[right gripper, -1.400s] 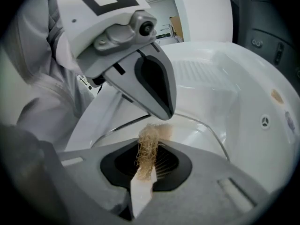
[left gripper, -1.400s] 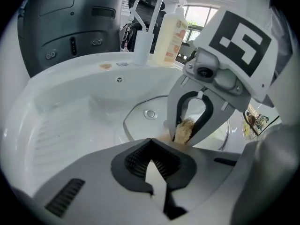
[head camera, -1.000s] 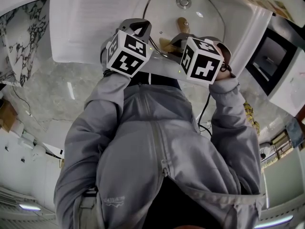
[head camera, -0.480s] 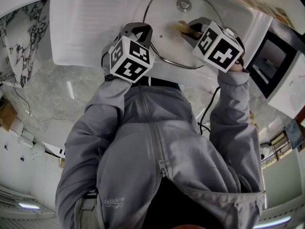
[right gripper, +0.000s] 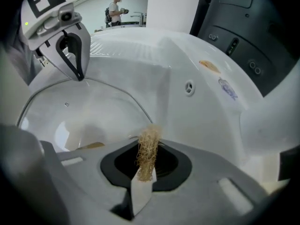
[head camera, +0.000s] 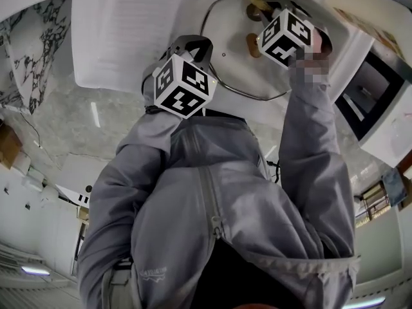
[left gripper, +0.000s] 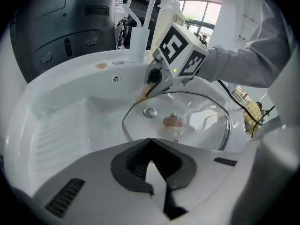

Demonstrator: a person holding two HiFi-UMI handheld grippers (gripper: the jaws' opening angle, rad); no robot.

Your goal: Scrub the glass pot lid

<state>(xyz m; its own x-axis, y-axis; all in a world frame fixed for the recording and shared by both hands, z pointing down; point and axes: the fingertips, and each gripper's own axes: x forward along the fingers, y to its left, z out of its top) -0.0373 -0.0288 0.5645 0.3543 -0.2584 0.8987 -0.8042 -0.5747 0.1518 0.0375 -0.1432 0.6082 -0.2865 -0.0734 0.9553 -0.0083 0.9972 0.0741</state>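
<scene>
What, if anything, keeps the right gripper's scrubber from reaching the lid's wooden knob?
Likely yes, nothing does. The right gripper, shut on the scrubber, is at the far rim of the glass pot lid; the wooden knob stands uncovered; the left gripper pinches the near rim.

The person wears a grey jacket with a zip down its front and small pale lettering low to the left of the zip. Above the zip, the left gripper and right gripper are pale grey shells with ribbed black pads, each topped by a white cube of black square markers. A thin black cable hangs right of the zip
</scene>
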